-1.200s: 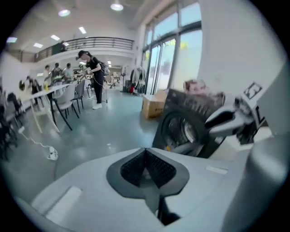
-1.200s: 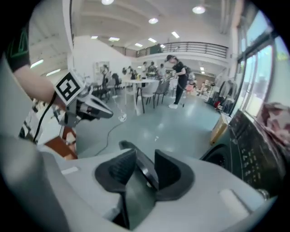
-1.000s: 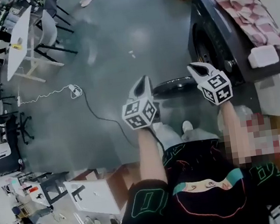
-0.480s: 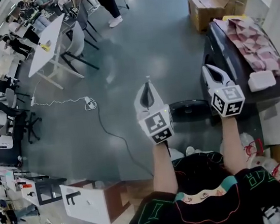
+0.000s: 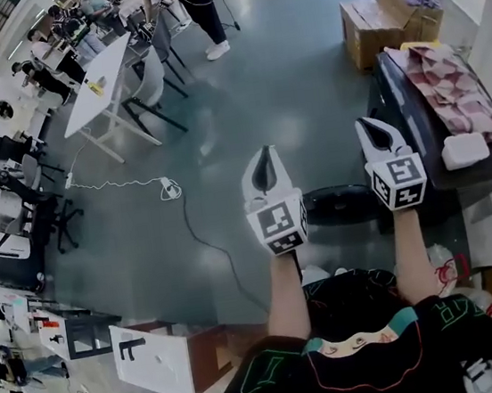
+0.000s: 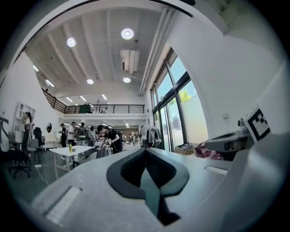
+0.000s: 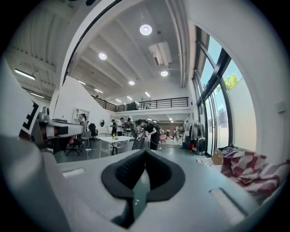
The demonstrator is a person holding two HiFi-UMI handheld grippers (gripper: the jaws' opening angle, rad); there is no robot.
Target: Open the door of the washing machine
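The dark washing machine stands at the right in the head view. Its round door hangs out over the floor, swung open, just below my two grippers. A checked cloth and a white box lie on the machine's top. My left gripper and right gripper are held up side by side, level, away from the machine. Both are shut with nothing in them: the left gripper and the right gripper show closed jaws against the open hall. The checked cloth shows at the right of the right gripper view.
A white table with chairs stands at the back left, with people around it. A white cable runs across the grey floor. Cardboard boxes sit beyond the machine. A white cabinet is at my lower left.
Both grippers have risen and levelled out, away from the round door. The head view has tilted up and shows more of the hall.
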